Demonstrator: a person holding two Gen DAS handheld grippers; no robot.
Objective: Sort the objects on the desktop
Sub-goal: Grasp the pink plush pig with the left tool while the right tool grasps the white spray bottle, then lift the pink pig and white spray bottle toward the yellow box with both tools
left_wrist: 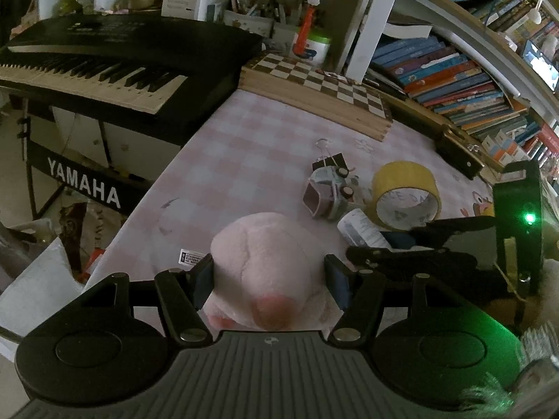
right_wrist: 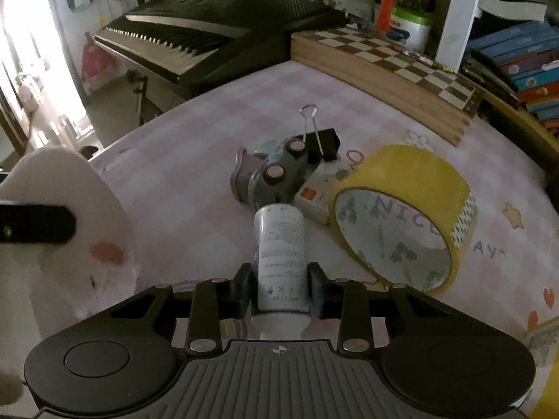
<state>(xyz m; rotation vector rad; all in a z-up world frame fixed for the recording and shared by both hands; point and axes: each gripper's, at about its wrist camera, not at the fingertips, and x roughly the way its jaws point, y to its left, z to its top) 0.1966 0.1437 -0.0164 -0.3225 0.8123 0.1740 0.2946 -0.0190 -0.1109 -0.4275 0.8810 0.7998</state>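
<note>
A pink plush toy (left_wrist: 265, 251) sits between the pads of my left gripper (left_wrist: 269, 281), which is shut on it; the plush (right_wrist: 70, 181) also shows at the left of the right wrist view. My right gripper (right_wrist: 281, 291) is shut on a white labelled bottle (right_wrist: 281, 244), whose far end points toward a grey toy car (right_wrist: 272, 174) lying on its side. Beside the car lie a black binder clip (right_wrist: 325, 143), a small white box (right_wrist: 314, 199) and a yellow tape roll (right_wrist: 401, 216). All rest on a pink checked tablecloth (right_wrist: 195, 132).
A black Yamaha keyboard (left_wrist: 104, 56) stands past the table's left edge. A wooden chessboard (left_wrist: 314, 83) lies along the back, with pen holders (left_wrist: 251, 17) behind it. Stacked books (left_wrist: 454, 76) fill the shelf on the right.
</note>
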